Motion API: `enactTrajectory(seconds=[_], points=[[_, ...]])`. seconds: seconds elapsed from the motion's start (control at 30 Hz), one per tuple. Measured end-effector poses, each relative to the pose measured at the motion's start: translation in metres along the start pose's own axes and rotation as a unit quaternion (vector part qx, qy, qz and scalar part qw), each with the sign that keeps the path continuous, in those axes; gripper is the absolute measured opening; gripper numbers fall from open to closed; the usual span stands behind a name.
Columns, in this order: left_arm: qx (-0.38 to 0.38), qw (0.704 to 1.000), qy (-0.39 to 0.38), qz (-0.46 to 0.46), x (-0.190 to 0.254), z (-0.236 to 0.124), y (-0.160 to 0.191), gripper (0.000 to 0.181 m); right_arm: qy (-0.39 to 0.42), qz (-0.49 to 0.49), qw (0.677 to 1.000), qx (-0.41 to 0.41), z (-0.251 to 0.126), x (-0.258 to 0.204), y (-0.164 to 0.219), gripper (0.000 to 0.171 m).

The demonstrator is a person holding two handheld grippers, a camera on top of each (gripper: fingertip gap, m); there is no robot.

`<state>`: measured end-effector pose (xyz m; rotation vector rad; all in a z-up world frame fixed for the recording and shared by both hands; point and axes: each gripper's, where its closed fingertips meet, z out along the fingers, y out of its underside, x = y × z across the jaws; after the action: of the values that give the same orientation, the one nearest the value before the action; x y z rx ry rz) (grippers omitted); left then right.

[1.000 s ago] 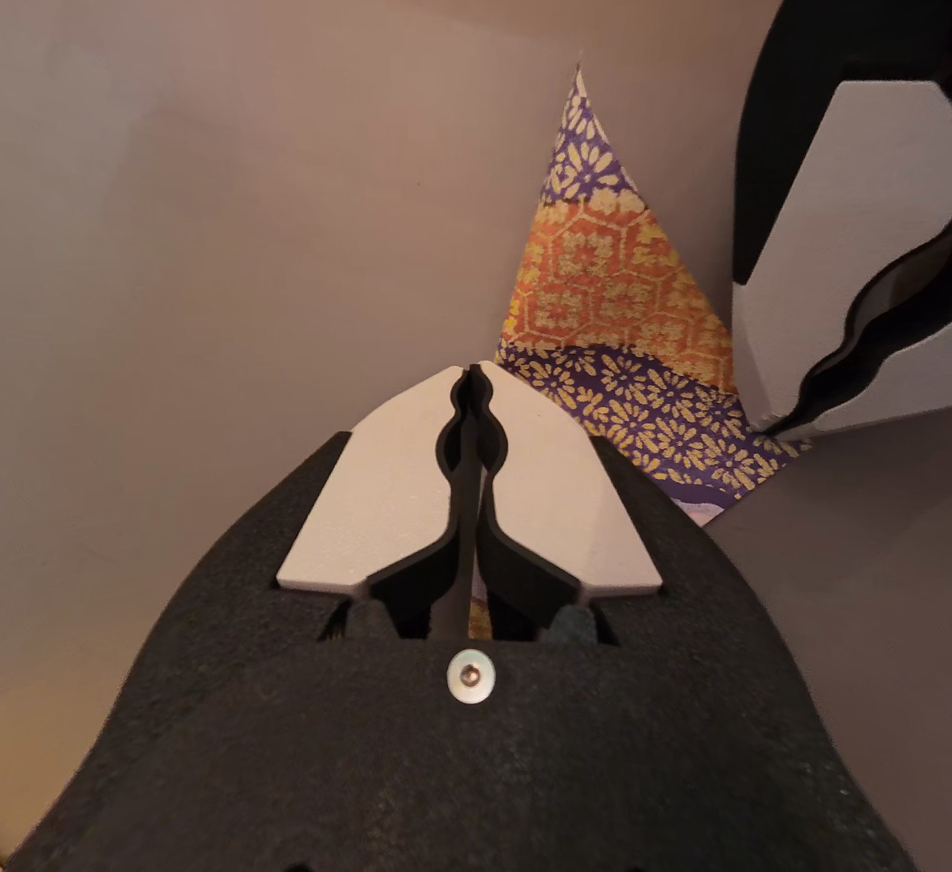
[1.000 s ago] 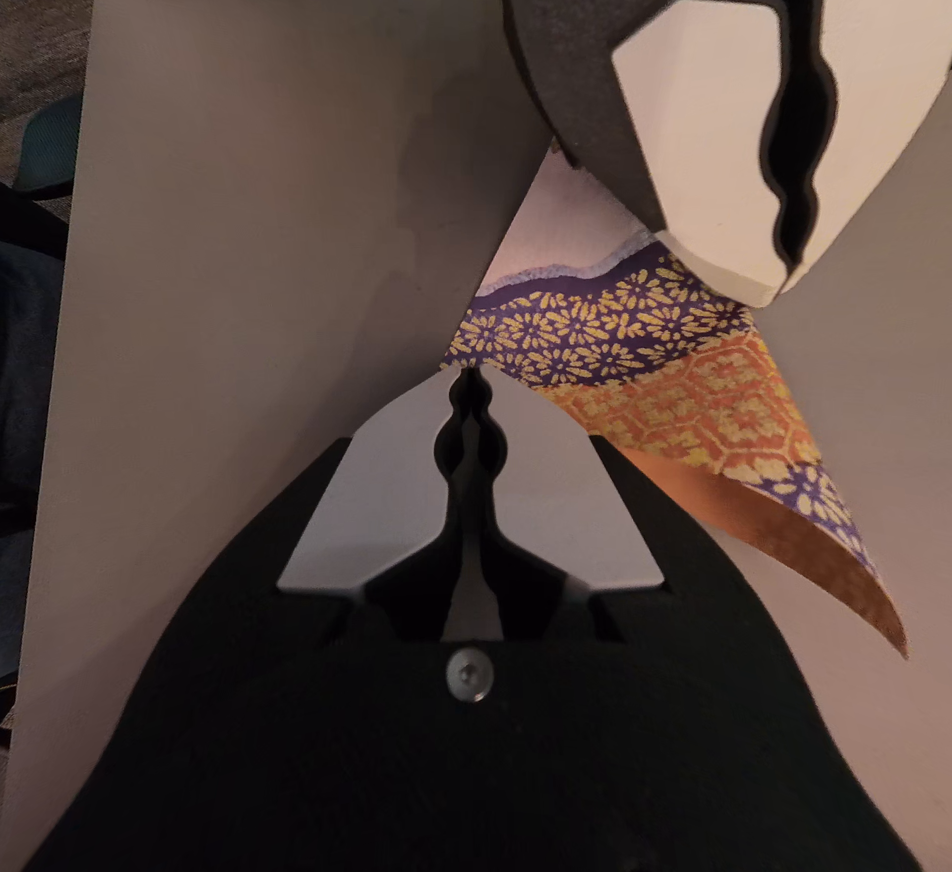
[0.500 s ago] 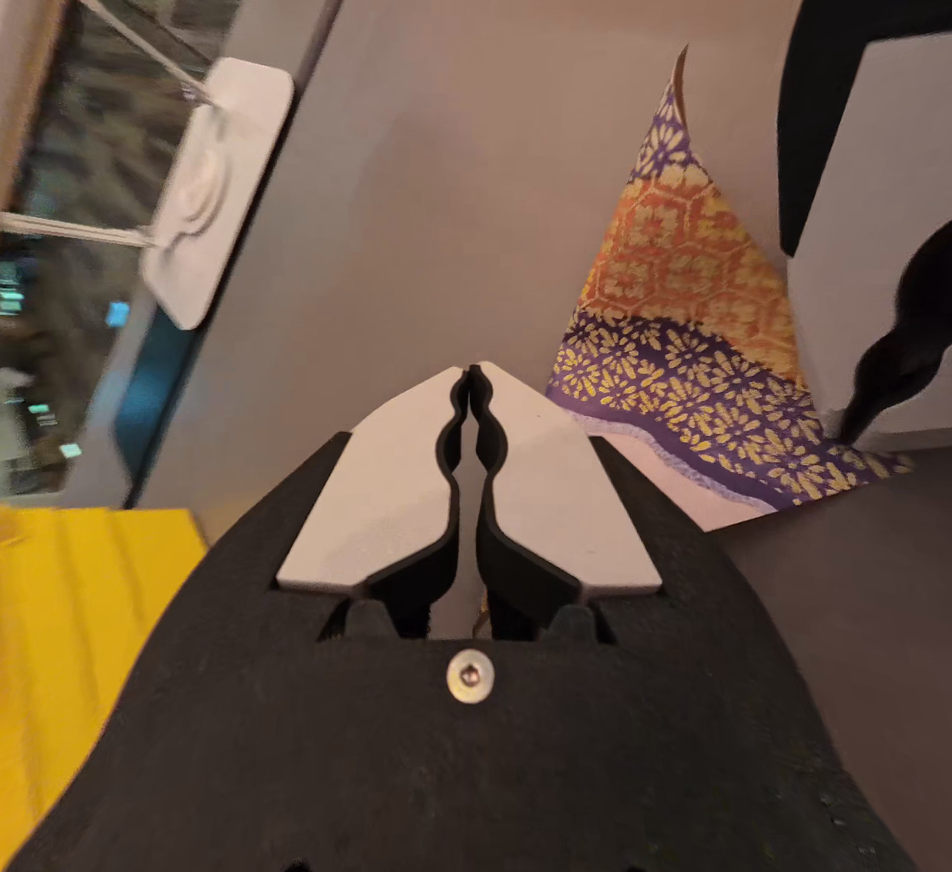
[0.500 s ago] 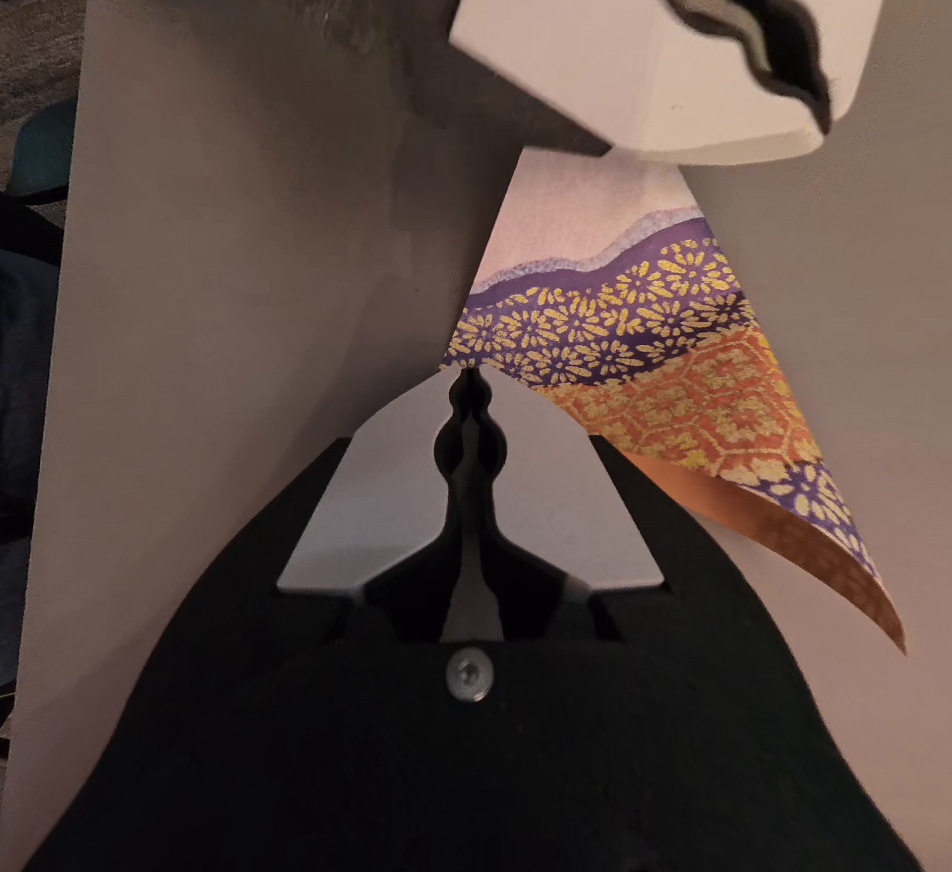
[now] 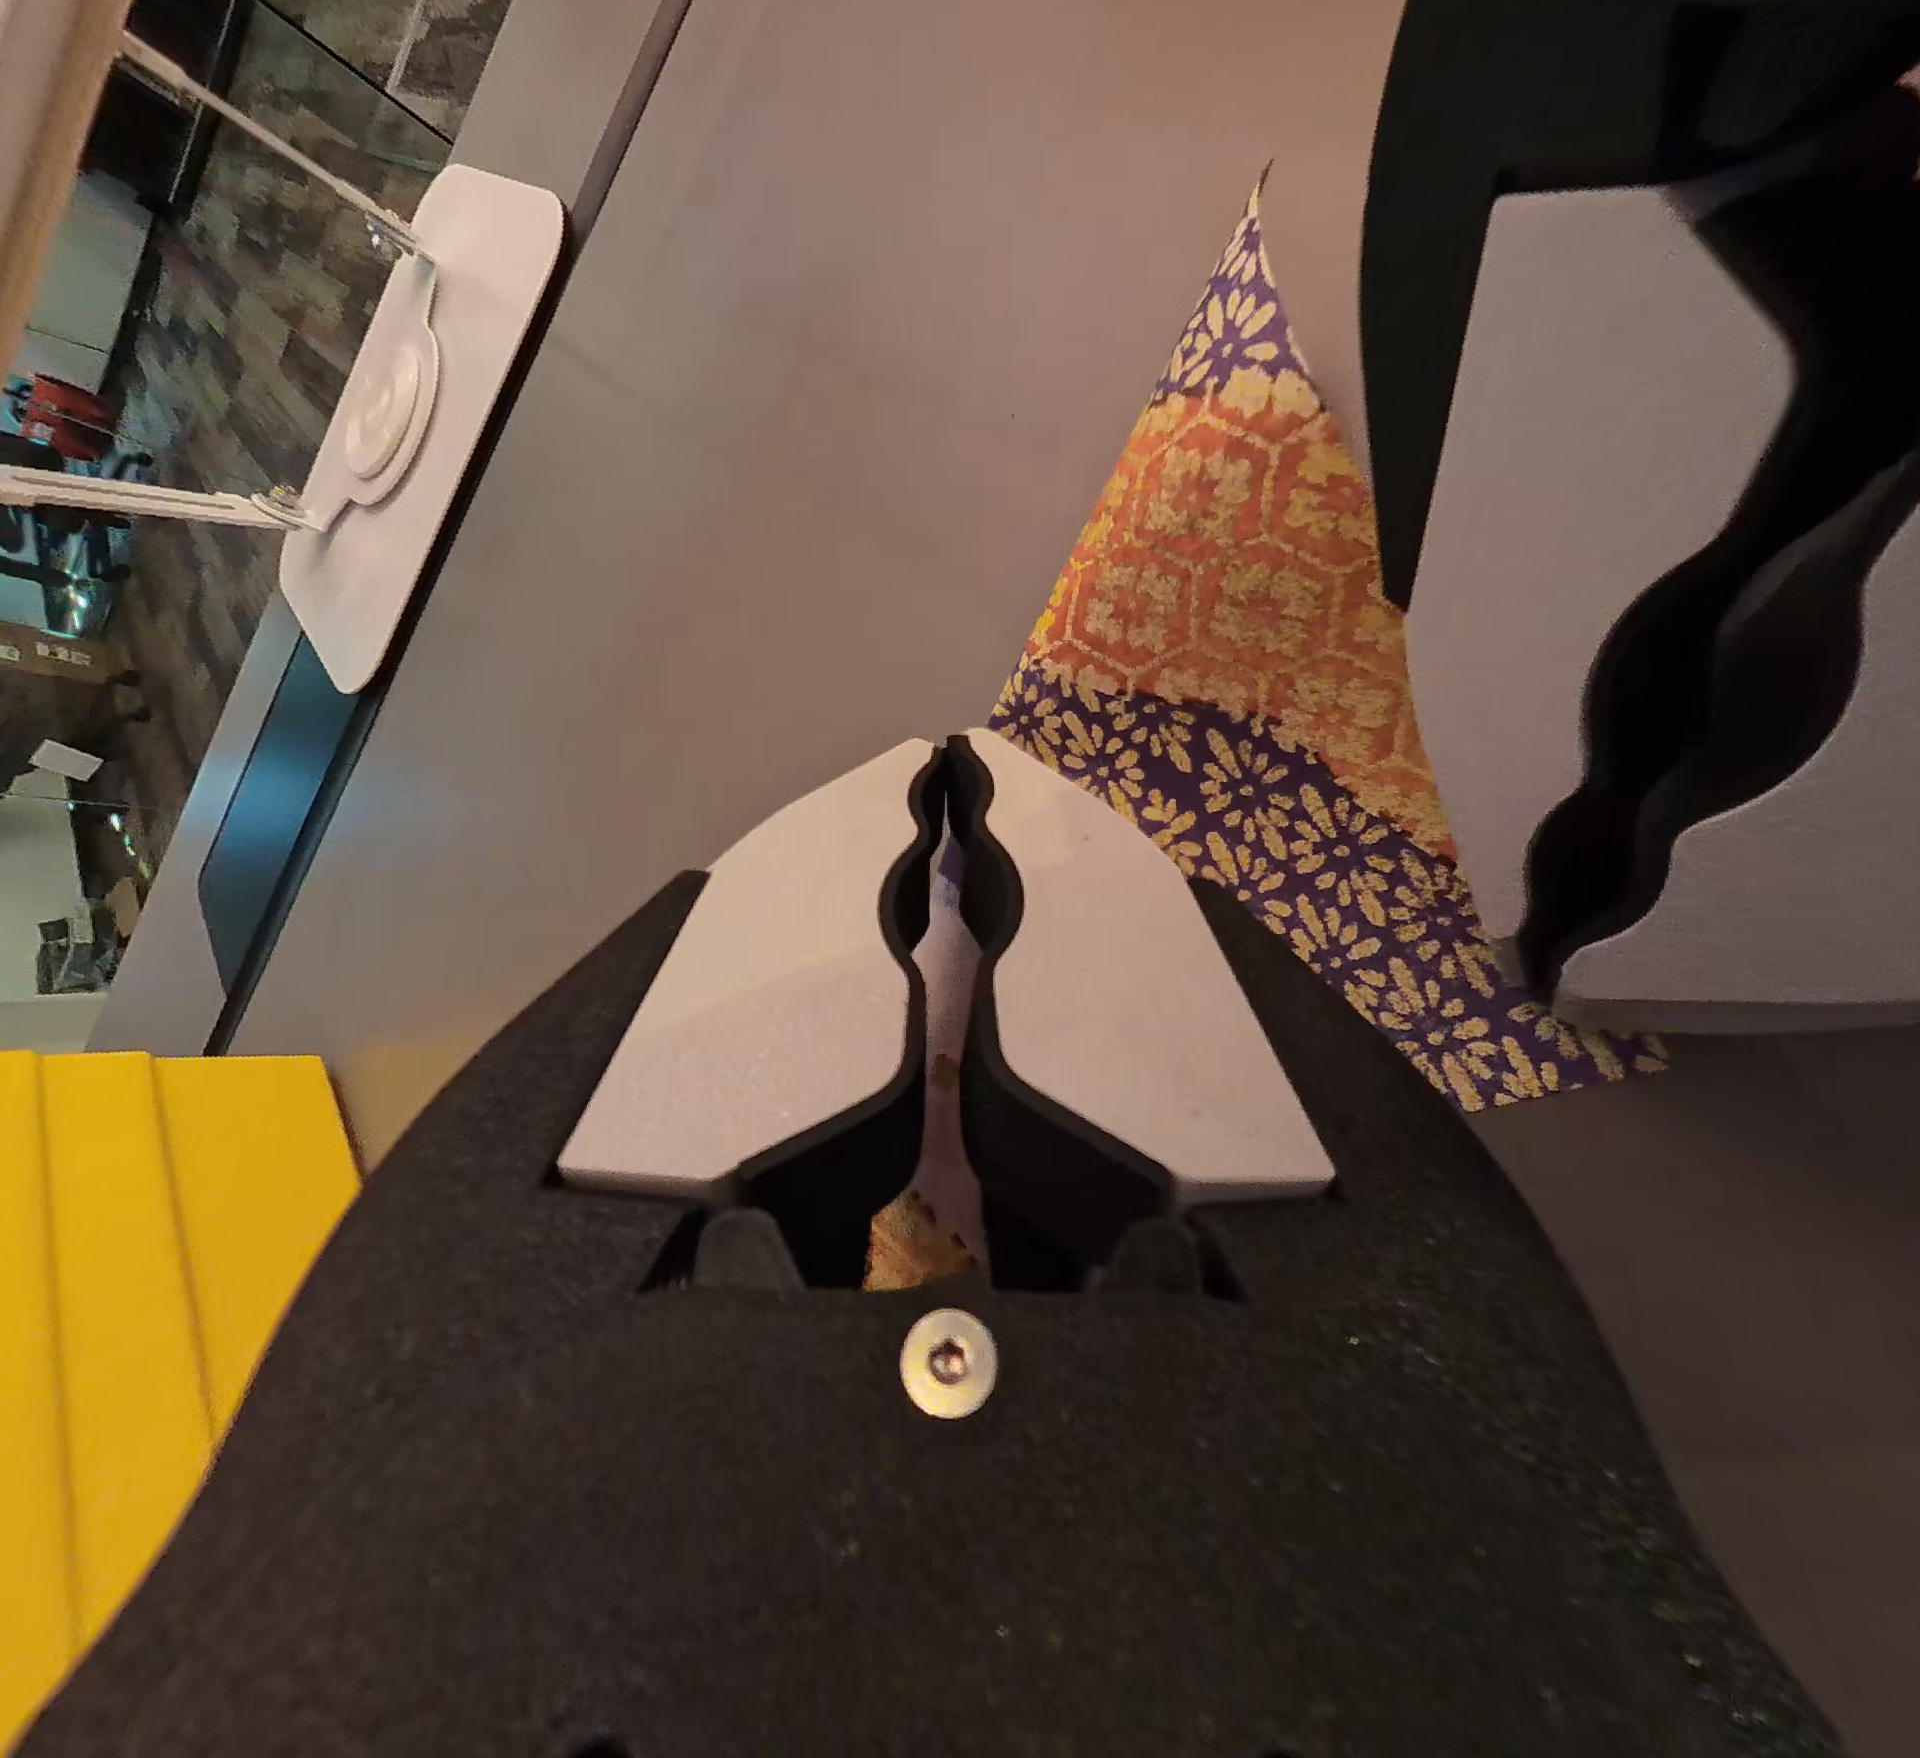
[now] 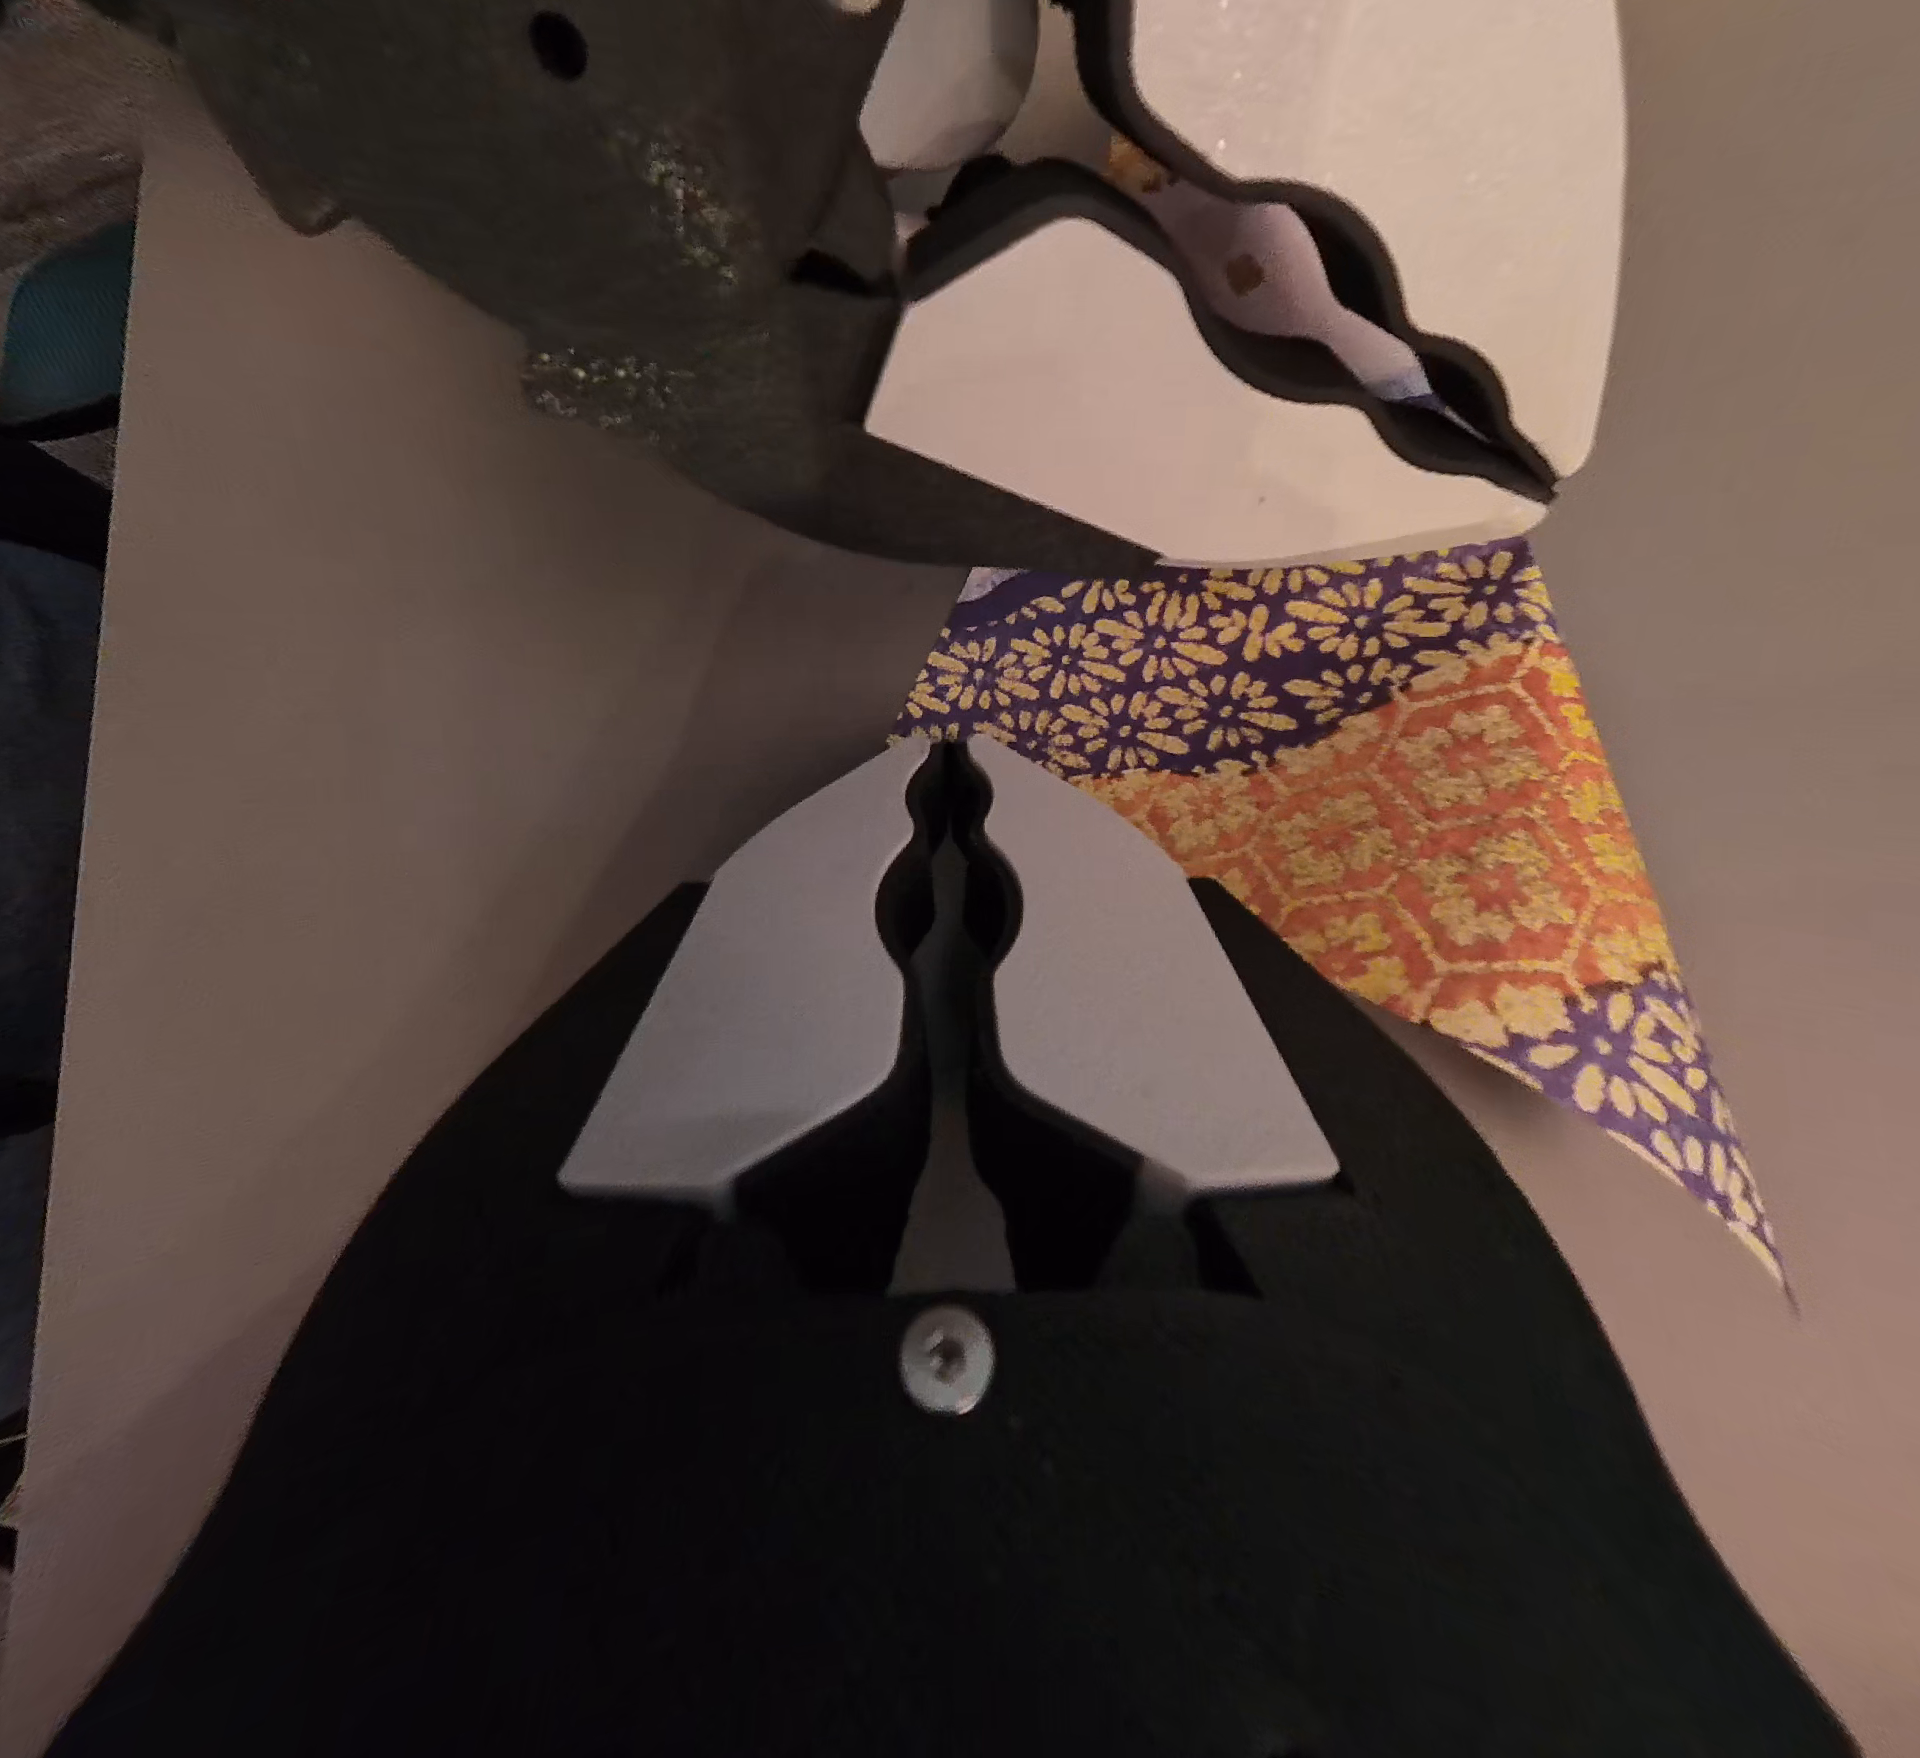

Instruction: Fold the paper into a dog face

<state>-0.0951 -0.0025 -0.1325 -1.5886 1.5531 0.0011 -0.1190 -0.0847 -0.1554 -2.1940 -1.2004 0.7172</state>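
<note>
Surface: grey table, bare on both sides of the paper; table edge at far left.
Paper: patterned triangle, one tip lifted off the table.
Left gripper: clamped on the paper's edge.
Right gripper: tips together at the paper's corner; grip hidden.
Left view only: white plate, yellow block.

Bare table lies open left of the patterned paper — room to pass there. On the paper's other side the right tool crowds in, touching its corner. A white plate-like fitting sits at the table's far edge, and a yellow block stands near the left tool — both well apart from the paper.
</note>
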Motion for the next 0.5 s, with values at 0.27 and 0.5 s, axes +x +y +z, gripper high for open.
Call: enactTrajectory(seconds=[0.27,0.5], points=[[0.005,1.000,-0.002,-0.003,-0.0027,0.0052,0.0006,0.000,0.001,0.001,1.000,0.000,0.0003,0.0000,-0.0001,0.003],[0.010,1.000,-0.002,-0.009,-0.0071,0.0063,0.0005,0.000,0.002,0.000,1.000,0.000,0.0004,-0.0001,0.0000,0.004]])
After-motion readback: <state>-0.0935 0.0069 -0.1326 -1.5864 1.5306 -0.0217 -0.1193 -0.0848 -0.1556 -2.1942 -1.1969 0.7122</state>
